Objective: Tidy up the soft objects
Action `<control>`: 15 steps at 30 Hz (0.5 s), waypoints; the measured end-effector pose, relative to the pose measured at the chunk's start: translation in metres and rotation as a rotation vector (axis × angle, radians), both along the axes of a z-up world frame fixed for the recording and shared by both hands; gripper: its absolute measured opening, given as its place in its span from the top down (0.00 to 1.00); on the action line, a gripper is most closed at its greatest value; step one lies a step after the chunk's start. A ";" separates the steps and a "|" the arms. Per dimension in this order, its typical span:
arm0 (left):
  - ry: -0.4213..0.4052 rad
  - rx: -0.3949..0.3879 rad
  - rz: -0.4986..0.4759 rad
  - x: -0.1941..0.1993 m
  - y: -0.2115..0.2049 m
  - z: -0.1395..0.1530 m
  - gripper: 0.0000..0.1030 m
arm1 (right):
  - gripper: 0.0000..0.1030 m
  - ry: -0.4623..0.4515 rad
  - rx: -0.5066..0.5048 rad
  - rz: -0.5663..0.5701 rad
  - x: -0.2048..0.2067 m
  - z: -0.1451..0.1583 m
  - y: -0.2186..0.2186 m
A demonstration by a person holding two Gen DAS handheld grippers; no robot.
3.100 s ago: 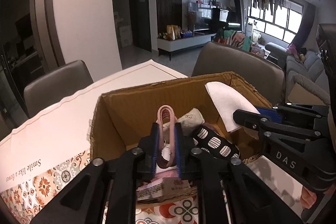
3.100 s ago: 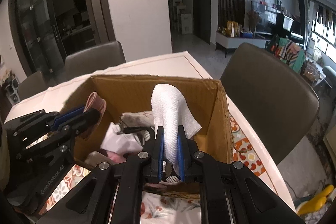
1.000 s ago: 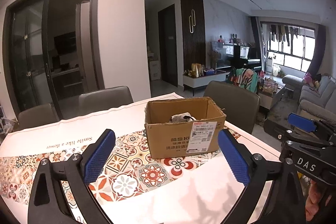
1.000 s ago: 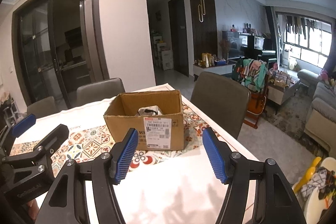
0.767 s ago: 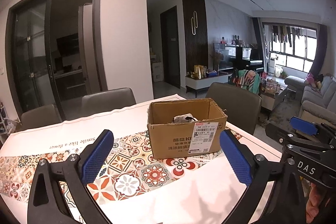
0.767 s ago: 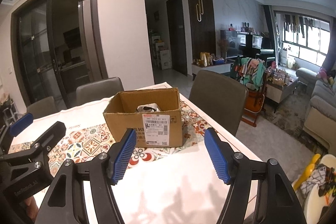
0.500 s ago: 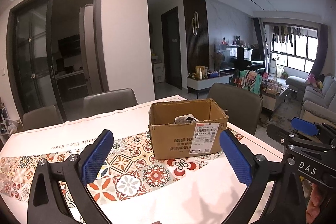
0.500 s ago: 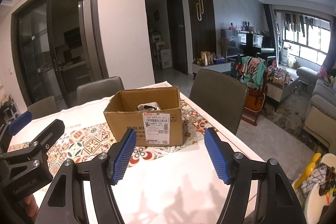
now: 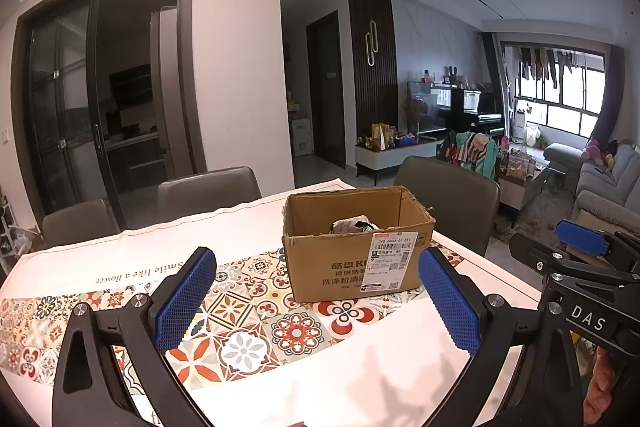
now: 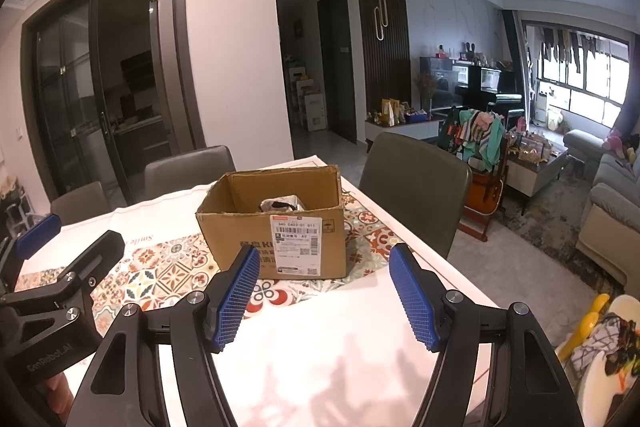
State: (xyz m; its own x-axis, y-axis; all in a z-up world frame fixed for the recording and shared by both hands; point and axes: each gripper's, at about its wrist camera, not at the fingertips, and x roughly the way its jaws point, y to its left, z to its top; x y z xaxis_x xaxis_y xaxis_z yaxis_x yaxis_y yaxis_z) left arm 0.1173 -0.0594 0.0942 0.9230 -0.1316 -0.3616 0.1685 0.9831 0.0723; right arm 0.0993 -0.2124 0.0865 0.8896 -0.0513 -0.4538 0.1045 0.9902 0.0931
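An open cardboard box (image 9: 356, 251) with a shipping label stands on the table; it also shows in the right wrist view (image 10: 276, 223). Soft cloth items (image 9: 354, 225) poke up inside it, also seen in the right wrist view (image 10: 282, 205). My left gripper (image 9: 316, 301) is wide open and empty, held back from the box over the table. My right gripper (image 10: 324, 293) is wide open and empty, also back from the box. Each gripper shows at the edge of the other's view: the right one (image 9: 580, 255), the left one (image 10: 48, 247).
The table (image 9: 360, 379) carries a white cloth with a patterned tile runner (image 9: 248, 315). Grey chairs stand behind the table (image 9: 208, 189) and at its right side (image 10: 416, 183). A sofa (image 10: 612, 195) and a clothes-covered chair (image 10: 480, 143) lie to the right.
Three seconds ago both grippers were shut on soft items over the box. Both have since opened empty and pulled back from the box; over the last second they barely move.
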 end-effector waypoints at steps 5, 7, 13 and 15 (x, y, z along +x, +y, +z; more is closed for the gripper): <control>0.000 0.002 0.002 0.002 0.001 0.001 0.00 | 0.33 -0.002 0.004 -0.003 -0.001 0.000 -0.001; -0.002 0.001 0.003 0.002 0.001 0.001 0.00 | 0.33 -0.001 0.003 -0.005 -0.001 0.000 -0.001; 0.000 0.002 0.001 0.002 0.001 0.001 0.00 | 0.33 -0.003 0.004 -0.005 -0.001 0.000 -0.001; -0.001 0.001 0.002 0.002 0.001 0.001 0.00 | 0.33 -0.002 0.003 -0.005 -0.001 0.000 -0.001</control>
